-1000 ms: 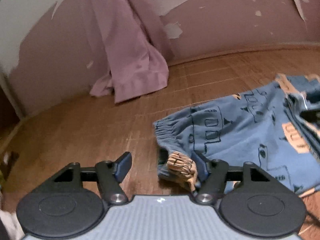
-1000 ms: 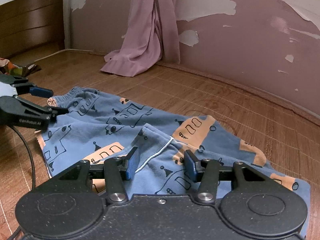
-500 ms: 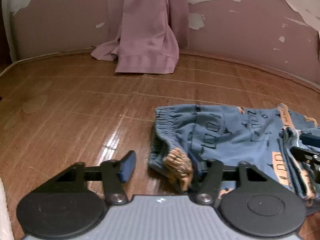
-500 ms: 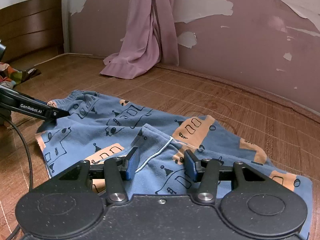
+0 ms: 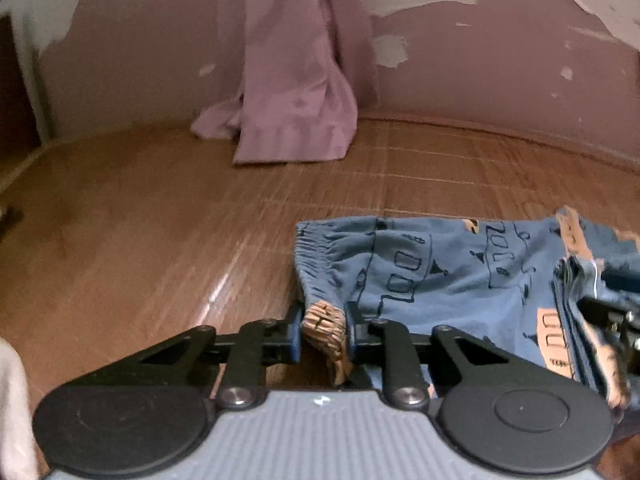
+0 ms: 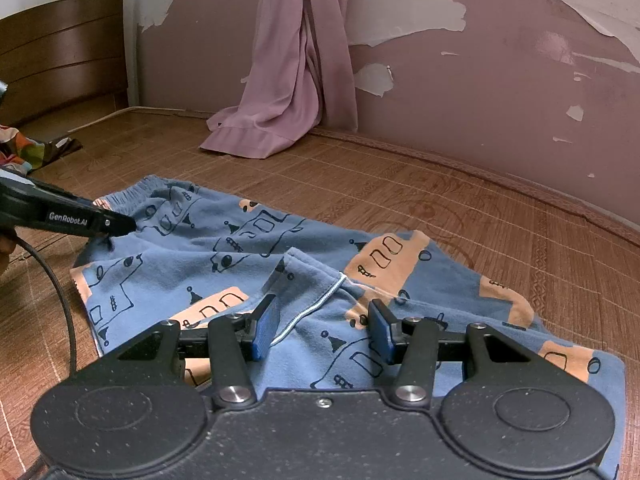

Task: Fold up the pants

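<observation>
A: The left gripper (image 5: 323, 334) is pinching the orange-lined waistband corner of the blue pants (image 6: 248, 248), which are lying on the wooden floor (image 5: 160, 240).

B: And the right gripper (image 6: 323, 330) is hovering with fingers spread wide over a folded leg edge, gripping nothing.

The pants (image 5: 460, 280) run off the picture's right edge beside a blurred right gripper (image 5: 612, 320), their far leg hidden behind folded cloth.

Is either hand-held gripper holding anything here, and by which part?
The left hand-held gripper pinches the pants at a waistband corner. The right hand-held gripper is open, holding nothing.
</observation>
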`<move>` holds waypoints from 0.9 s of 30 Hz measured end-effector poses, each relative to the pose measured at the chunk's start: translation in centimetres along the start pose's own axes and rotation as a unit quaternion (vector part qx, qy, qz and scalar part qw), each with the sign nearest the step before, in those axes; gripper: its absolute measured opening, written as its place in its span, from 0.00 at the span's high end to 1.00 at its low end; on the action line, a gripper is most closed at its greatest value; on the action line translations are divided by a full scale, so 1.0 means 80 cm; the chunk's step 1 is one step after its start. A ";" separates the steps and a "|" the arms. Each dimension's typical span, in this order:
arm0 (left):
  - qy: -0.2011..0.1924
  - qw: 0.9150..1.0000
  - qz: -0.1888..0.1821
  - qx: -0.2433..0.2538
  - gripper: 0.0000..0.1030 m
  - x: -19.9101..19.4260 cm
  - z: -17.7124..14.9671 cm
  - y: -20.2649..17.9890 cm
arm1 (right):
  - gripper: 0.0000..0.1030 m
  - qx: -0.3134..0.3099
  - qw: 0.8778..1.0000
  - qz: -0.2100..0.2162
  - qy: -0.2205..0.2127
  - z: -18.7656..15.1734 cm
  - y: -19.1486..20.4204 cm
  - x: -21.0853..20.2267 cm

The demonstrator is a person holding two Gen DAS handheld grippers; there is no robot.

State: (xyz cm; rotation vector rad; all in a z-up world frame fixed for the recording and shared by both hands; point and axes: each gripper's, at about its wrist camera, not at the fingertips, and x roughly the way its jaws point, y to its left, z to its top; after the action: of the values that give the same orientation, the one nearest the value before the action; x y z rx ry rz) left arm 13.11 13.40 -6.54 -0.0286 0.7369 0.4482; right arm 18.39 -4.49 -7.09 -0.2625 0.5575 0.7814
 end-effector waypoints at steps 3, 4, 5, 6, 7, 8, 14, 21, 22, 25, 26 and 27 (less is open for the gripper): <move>-0.016 0.998 0.025 0.050 0.81 -0.007 0.000 -0.020 | 0.50 0.000 1.000 0.000 0.000 0.000 0.000 0.000; -0.025 0.997 0.032 0.070 0.81 -0.011 -0.001 -0.028 | 0.50 0.000 1.000 0.000 0.000 0.000 0.000 0.000; -0.035 0.994 0.039 0.092 0.81 -0.015 -0.003 -0.037 | 0.50 0.000 1.000 0.000 0.000 0.000 0.000 0.000; -0.045 0.992 0.044 0.110 0.82 -0.019 -0.004 -0.044 | 0.50 -0.001 1.000 0.000 0.000 0.000 0.000 0.000; -0.053 0.990 0.048 0.124 0.82 -0.022 -0.006 -0.051 | 0.50 0.000 1.000 0.000 0.000 0.000 0.000 0.000; -0.060 0.987 0.051 0.136 0.82 -0.026 -0.006 -0.057 | 0.50 0.000 1.000 0.000 0.000 0.000 0.000 0.000; -0.056 0.990 0.042 0.124 0.82 -0.031 0.002 -0.058 | 0.46 0.002 1.000 -0.007 -0.002 0.001 0.001 0.001; -0.045 0.998 0.016 0.050 0.82 -0.044 0.031 -0.029 | 0.18 -0.021 0.999 -0.017 -0.032 0.009 0.000 -0.032; -0.054 0.997 0.013 0.055 0.82 -0.051 0.035 -0.033 | 0.17 -0.028 0.999 -0.019 -0.037 0.008 -0.003 -0.044; -0.086 0.993 -0.001 0.085 0.82 -0.076 0.046 -0.054 | 0.12 -0.044 0.997 -0.041 -0.040 0.001 -0.012 -0.081; -0.101 0.989 -0.005 0.107 0.82 -0.087 0.049 -0.067 | 0.12 -0.045 0.997 -0.052 -0.037 -0.003 -0.017 -0.094; -0.114 0.985 -0.009 0.128 0.82 -0.096 0.053 -0.079 | 0.11 -0.040 0.997 -0.065 -0.031 -0.009 -0.023 -0.108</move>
State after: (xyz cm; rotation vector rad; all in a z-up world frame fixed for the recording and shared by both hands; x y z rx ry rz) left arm 13.39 5.46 0.80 0.2530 0.5623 0.3303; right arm 14.46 -11.17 -2.77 -0.3441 0.4455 0.6835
